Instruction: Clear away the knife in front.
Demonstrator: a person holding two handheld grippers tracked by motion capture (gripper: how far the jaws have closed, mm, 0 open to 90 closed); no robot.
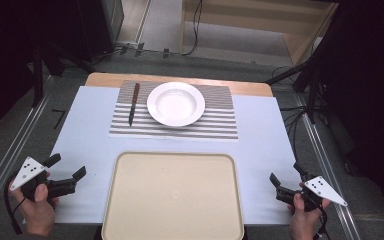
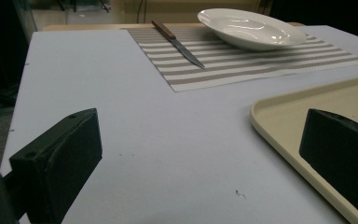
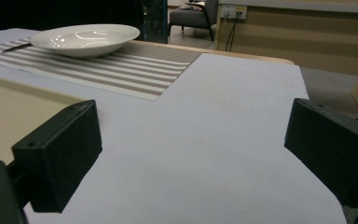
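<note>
A white plate (image 1: pixel 175 103) sits on a striped placemat (image 1: pixel 210 125) at the far middle of the table. A brown-handled knife (image 1: pixel 133 104) lies on the mat just left of the plate. A beige tray (image 1: pixel 173 195) lies empty at the near middle. My left gripper (image 1: pixel 69 167) rests low at the near left beside the tray, open, nothing between its jaws. My right gripper (image 1: pixel 286 172) is at the near right, open and empty too. In the left gripper view the knife (image 2: pixel 179 45), plate (image 2: pixel 251 29) and tray (image 2: pixel 279 121) lie ahead. The right gripper view shows the plate (image 3: pixel 86 38) far left.
A white sheet (image 1: pixel 87 135) covers the wooden table. Metal rails (image 1: pixel 10 150) and cables run along the floor on both sides. Dark stands rise at the far left and far right. A wooden cabinet (image 1: pixel 260 20) is beyond the table.
</note>
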